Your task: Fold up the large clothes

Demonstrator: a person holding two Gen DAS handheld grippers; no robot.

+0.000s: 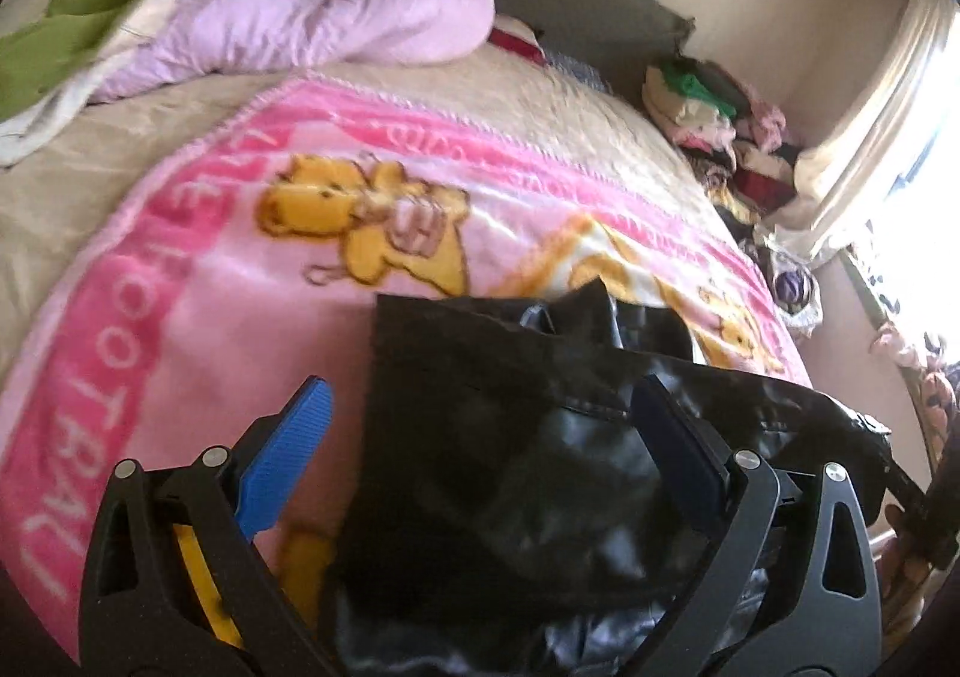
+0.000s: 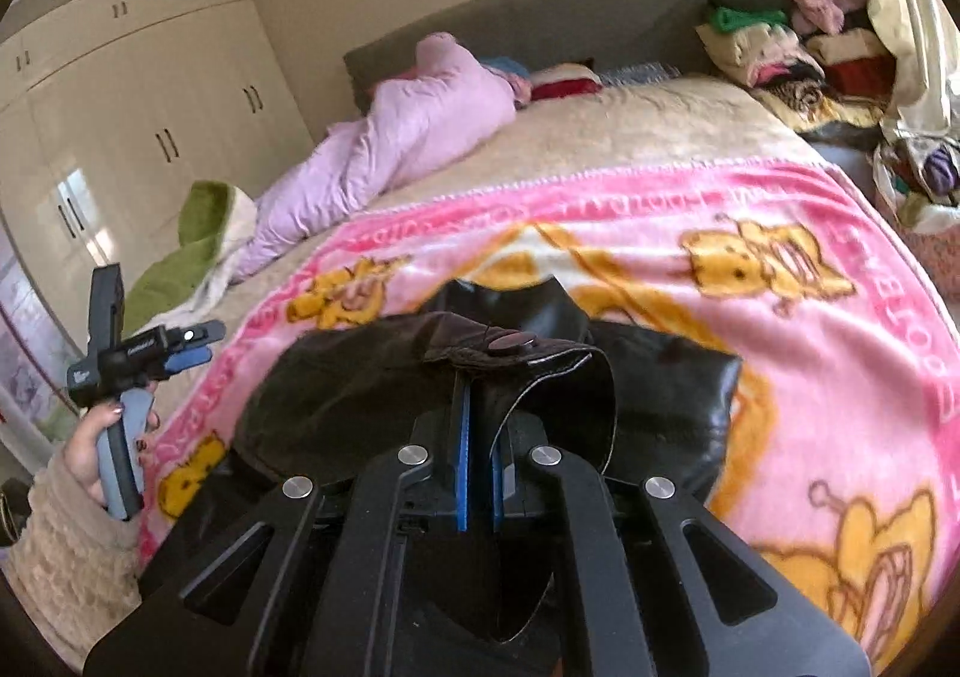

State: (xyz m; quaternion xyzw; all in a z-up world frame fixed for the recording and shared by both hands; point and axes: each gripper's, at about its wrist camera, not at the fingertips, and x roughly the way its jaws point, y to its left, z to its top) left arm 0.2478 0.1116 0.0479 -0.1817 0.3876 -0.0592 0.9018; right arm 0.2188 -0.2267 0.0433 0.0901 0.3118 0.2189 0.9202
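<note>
A black leather-like jacket (image 2: 372,377) lies crumpled on a pink cartoon-bear blanket (image 2: 810,353) spread over the near part of a bed (image 2: 630,125). The right tongs (image 2: 480,371) are pressed together on a strap-like tab of the jacket that carries a round snap button (image 2: 510,344), and that flap curls up over the blue pads while the rest of the garment spreads left and right beneath. In the left wrist view the left tongs (image 1: 480,407) stand wide apart above the jacket (image 1: 510,437), one blue pad (image 1: 288,455) over the blanket (image 1: 210,287), the other dark against the black cloth; nothing is clamped between them. The right wrist view shows the left tongs (image 2: 198,344) off the bed's left edge, held by a hand (image 2: 105,431) with painted nails in a fluffy cream sleeve (image 2: 66,545). Farther up the bed, on a beige bedspread, lies a bunched lilac quilted garment (image 2: 408,131), with a green and white cloth (image 2: 192,245) beside it near the left edge. A grey headboard (image 2: 540,11) closes the far end. To the right of it rises a heap of mixed clothes (image 2: 780,53) beside a pale curtain (image 2: 906,17), and cream wardrobe doors (image 2: 150,107) line the left wall.
</note>
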